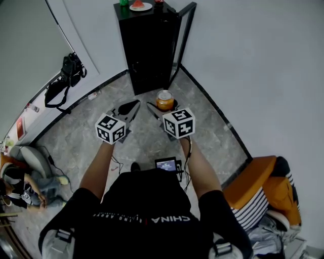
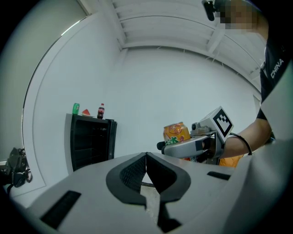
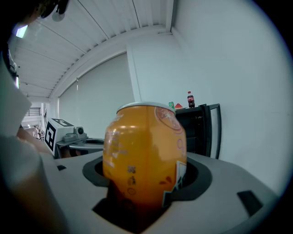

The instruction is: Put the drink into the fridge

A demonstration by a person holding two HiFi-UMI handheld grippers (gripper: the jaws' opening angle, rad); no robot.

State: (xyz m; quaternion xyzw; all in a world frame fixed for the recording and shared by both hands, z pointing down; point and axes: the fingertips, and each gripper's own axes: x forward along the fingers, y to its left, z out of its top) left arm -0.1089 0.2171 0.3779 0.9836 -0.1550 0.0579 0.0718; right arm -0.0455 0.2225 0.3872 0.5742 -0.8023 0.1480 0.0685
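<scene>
Orange can (image 3: 144,155) stands upright between the jaws of the right gripper (image 1: 163,107), which are clenched against its sides. It is held off the floor (image 1: 101,141), in front of the person. The left gripper (image 1: 130,107) hovers just beside it, its jaws pressed together with nothing between them, so only the right one carries a load.

Ahead, well apart from the can, the black fridge (image 1: 149,45) stands in the corner where two walls meet. Its door (image 1: 183,35) looks swung open to the right, and the inside is too dark to show whether any space is free. On top of the fridge sit a green can (image 2: 76,109), a dark bottle (image 2: 101,111) and a plate (image 1: 140,6) with something red on it.

The task looks roughly half done. The drink is grasped and lifted, and the fridge appears ready to receive it. What is left, as far as I can judge, is to close the gap to the fridge, set the can down inside, loosen the right jaws and back out. The idle left gripper could then push the door shut, if that is wanted.

Off to the left a black bag (image 1: 66,76) lies by the wall, and an orange chair (image 1: 258,187) stands at the right, both clear of the path.
</scene>
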